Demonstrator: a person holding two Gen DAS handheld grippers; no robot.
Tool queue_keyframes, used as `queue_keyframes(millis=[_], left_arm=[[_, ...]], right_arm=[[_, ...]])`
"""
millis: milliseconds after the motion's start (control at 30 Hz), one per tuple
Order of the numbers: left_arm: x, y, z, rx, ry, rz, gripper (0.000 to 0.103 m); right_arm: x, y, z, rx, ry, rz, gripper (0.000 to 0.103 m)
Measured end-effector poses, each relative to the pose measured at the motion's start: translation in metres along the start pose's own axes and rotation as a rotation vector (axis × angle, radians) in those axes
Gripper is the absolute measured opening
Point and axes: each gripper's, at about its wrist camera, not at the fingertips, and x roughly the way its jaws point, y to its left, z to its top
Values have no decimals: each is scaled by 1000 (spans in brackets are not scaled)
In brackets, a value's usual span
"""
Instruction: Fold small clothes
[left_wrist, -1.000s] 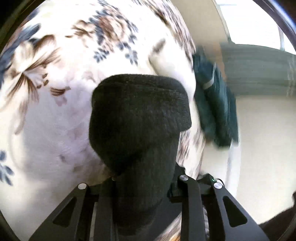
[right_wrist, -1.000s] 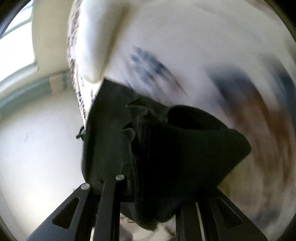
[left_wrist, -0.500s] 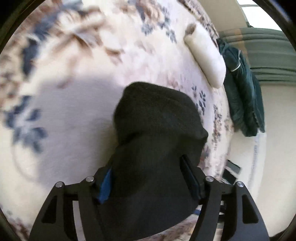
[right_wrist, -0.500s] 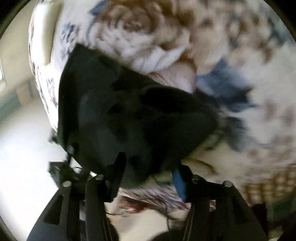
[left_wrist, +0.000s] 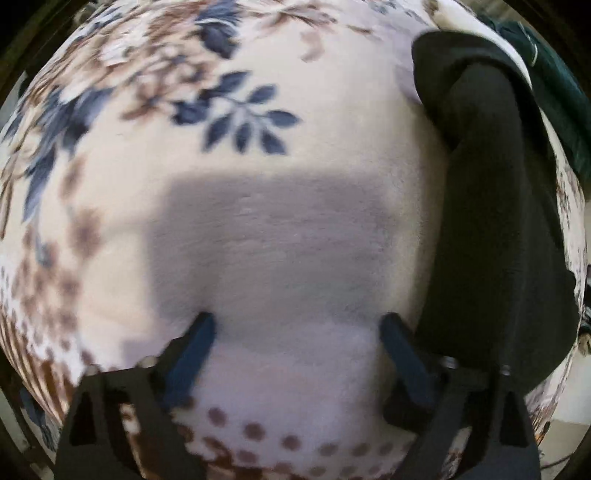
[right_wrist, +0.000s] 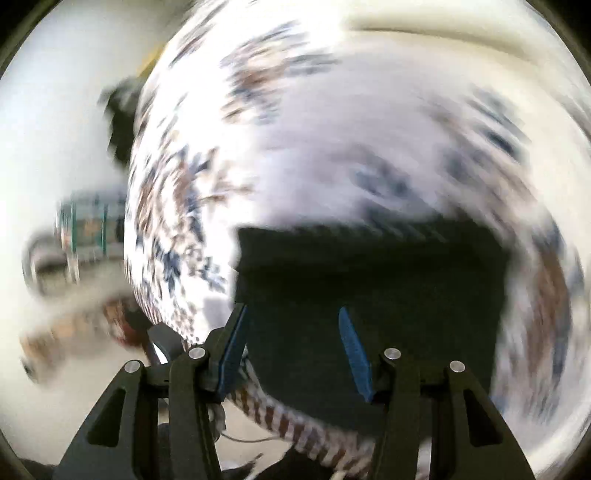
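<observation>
While most of both views is filled by a plush floral blanket (left_wrist: 258, 122) in cream, blue and brown, it serves as the soft ground that carries everything else. Its pile looks pale and fleecy, and a broad grey shadow lies across its middle in the left wrist view. In the right wrist view the blanket (right_wrist: 332, 147) is heavily blurred, so its pattern reads only as streaks.

Next in size is the black garment (left_wrist: 491, 229), which lies flat on the blanket along the right side of the left wrist view, a long dark strip with a folded upper end. In the right wrist view the same black garment (right_wrist: 369, 277) spreads as a dark, roughly squared patch just ahead of the tool.

A dark green garment (left_wrist: 554, 92) shows at the far upper right edge, beyond the black one.

The left tongs (left_wrist: 297, 326) stand wide apart over bare blanket, holding nothing, just beside the black garment. The right tongs (right_wrist: 293, 317) are also apart, blue pads (right_wrist: 354, 350) showing, with the black cloth lying behind them and not pinched.
</observation>
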Motion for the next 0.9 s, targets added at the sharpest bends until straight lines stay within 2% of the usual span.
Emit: queue_keyframes(millis=[67,133,200,233,267,300,333,400,467,500,567,667,700,733,767,800,867,900], left_arm=[[8,-5,5,6,14,17,103],[12,-6,8,-1,12,13,103],[13,-6,8,-10,-9,5,103],[10,-1,1,-13,-27,4,103],[10,0,-1,-19,-41,4,103],[10,4,-5,-24,-47,11,103],[10,14,-15,-27,-52,19,103],[8,18,-25,-46,-63,38,103],[9,17,-26,-75,-73,48,103],[12,13,-23,-80,-71,50,103],[15,8,-19,-67,-53,63,103],[17,9,-7,-71,-16,45,103],[14,11,-4,-79,-4,29,103],[11,15,-1,-96,3,4,103],[7,20,3,-120,4,-20,103],[1,25,5,-153,2,-54,103],[-15,33,12,-209,-20,-119,103],[-23,35,17,-229,-35,-141,103]], right_arm=[[33,36,48,-95,51,-51,53],[74,63,74,-195,131,-123,53],[109,79,82,-279,214,-222,53],[122,84,82,-317,262,-265,49],[136,91,84,-355,309,-273,39],[144,97,83,-393,335,-283,4],[150,102,81,-428,354,-311,5],[151,108,87,-433,300,-350,4],[143,101,108,-329,217,-338,4],[144,90,115,-271,208,-333,4],[148,72,120,-194,214,-281,4],[143,70,115,-201,253,-185,6],[132,66,115,-189,244,-153,13],[116,59,115,-163,219,-123,28],[96,49,116,-126,175,-92,37],[69,34,114,-88,114,-57,52],[20,0,105,-35,12,-40,53],[-6,-24,96,-9,-38,-61,54]])
